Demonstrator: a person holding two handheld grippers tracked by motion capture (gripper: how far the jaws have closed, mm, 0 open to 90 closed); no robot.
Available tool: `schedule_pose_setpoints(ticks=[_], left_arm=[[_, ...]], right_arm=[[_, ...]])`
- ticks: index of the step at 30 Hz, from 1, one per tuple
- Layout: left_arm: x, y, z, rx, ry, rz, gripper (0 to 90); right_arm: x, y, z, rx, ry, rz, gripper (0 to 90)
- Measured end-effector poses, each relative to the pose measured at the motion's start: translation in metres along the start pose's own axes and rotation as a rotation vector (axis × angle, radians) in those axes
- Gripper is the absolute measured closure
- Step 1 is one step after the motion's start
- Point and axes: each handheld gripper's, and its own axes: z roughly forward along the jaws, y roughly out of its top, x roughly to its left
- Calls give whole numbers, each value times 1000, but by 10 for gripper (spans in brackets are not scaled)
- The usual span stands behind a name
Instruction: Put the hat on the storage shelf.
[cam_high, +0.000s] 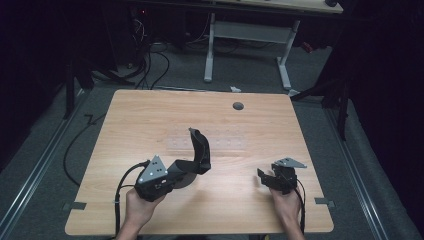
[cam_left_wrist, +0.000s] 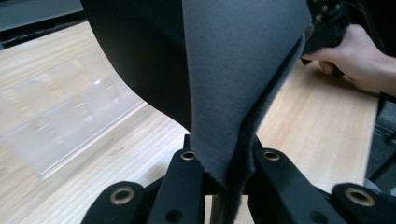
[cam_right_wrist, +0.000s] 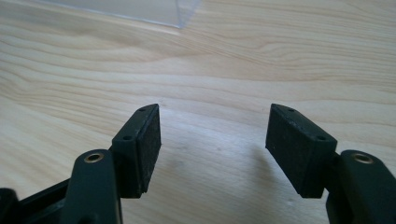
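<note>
Tabletop (cam_high: 150, 115), occupying the centre of the high view, is showing pale tan wood with darker streaked grain. Cloth (cam_left_wrist: 233, 70), at upper centre of the left gripper view, is appearing plain grey on one face and black on the other. Both the left gripper (cam_high: 172, 177) and right gripper (cam_right_wrist: 212, 144) are showing matt black, with brass-coloured rivets.

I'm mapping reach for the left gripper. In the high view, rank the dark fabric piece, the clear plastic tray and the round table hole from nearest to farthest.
1. dark fabric piece, clamped in the left gripper.
2. clear plastic tray, mid-table behind it.
3. round table hole, near the far edge.
</note>
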Motion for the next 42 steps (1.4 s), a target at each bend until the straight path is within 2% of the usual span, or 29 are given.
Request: schedule_pose_setpoints(ticks=[6,14,17,21,23,24,25,26,28,29,30,42], left_arm=[[10,14,1,-35,23,-23,861],[21,31,5,-99,39,-58,861],[23,38,5,-144,45,-52,862],[28,51,9,-167,59,-43,863],[30,57,11,-183,59,-52,863],[30,62,17,-252,64,-84,862],[30,64,18,-255,67,-78,862],[31,66,18,-233,68,-66,862],[36,70,17,-179,84,-12,862],[40,72,16,-130,94,43,862],[39,74,23,-193,92,-10,862],[64,81,41,-212,156,-39,862]], right_arm=[[2,-3,6,19,-41,-22,345],[0,-3,6,20,-39,-23,345],[0,-3,5,22,-38,-20,340],[1,-4,5,22,-37,-21,336],[1,-4,5,22,-34,-23,336],[1,-4,5,22,-34,-22,336],[1,-4,5,22,-34,-23,335],[1,-4,5,22,-34,-23,335],[1,-4,5,21,-34,-28,336],[1,-4,5,21,-34,-27,335],[1,-4,5,21,-33,-28,333],[1,-4,5,22,-32,-26,330]])
